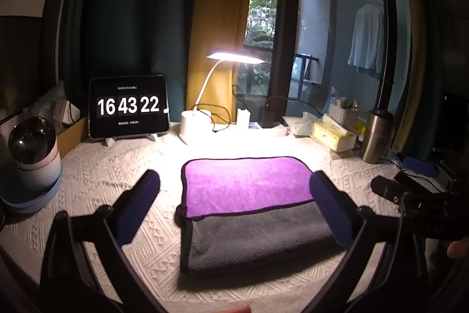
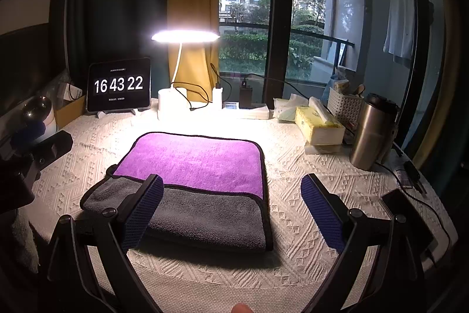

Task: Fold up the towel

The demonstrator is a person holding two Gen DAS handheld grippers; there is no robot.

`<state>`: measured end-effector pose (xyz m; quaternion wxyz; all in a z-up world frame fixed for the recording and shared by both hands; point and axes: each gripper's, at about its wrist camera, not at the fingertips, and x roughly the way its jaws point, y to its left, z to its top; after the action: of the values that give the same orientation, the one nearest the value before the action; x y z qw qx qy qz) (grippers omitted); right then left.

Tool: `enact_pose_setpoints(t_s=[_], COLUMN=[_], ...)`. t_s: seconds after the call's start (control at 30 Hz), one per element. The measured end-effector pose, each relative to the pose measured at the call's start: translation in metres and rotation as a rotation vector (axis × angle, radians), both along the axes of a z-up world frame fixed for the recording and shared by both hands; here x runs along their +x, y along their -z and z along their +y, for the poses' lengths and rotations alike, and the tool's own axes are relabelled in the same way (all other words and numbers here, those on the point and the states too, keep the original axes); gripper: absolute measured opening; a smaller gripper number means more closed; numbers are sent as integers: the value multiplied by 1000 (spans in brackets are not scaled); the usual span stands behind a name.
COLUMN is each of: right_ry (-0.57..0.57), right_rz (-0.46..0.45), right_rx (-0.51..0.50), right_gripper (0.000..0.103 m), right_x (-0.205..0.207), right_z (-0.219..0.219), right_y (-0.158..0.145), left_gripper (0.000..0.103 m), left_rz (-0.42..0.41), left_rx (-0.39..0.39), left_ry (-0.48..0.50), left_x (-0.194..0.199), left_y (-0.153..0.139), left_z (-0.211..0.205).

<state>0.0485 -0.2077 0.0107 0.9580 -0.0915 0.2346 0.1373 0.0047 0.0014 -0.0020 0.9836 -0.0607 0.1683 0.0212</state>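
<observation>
White textured cloth (image 2: 293, 143) covers the table, lit by a desk lamp (image 2: 185, 36) at upper centre of the right wrist view, with dark curtains and a window behind.

At the middle of both views lies the towel (image 2: 190, 166), flat on the cloth and partly folded: its purple face fills the far half, and a grey flap (image 2: 205, 216) lies turned over the near half, a dark hem running between the two colours. In the left wrist view the towel (image 1: 246, 184) sits centre frame, the grey part toward the bottom.

Left gripper (image 1: 234, 204) hangs above the towel with its jaws spread wide, one blue pad at lower left over bare cloth, the other at lower right over the towel's right edge; it holds nothing. Right gripper (image 2: 233, 210) is likewise spread wide and empty, its left pad over the grey flap, its right pad over bare cloth beside the towel.

Behind the towel, at left of frame, a tablet (image 2: 118, 84) on a stand reads 16 43 22. At right stand a tissue box (image 2: 318, 126), a white basket (image 2: 344, 107) and a steel flask (image 2: 369, 134). A round steel-topped pot (image 1: 32, 148) sits at far left of the left wrist view.
</observation>
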Motion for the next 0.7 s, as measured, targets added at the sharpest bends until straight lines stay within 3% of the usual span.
enact_pose_setpoints(t_s=[0.7], right_ry=[-1], right_rz=[21], right_rx=[8], right_gripper=[97], right_x=[6], right_z=[-2], right_y=[6], left_gripper=[102], left_rz=[22], left_rx=[-7], left_ry=[0], left_x=[3], left_y=[0], left_z=[2])
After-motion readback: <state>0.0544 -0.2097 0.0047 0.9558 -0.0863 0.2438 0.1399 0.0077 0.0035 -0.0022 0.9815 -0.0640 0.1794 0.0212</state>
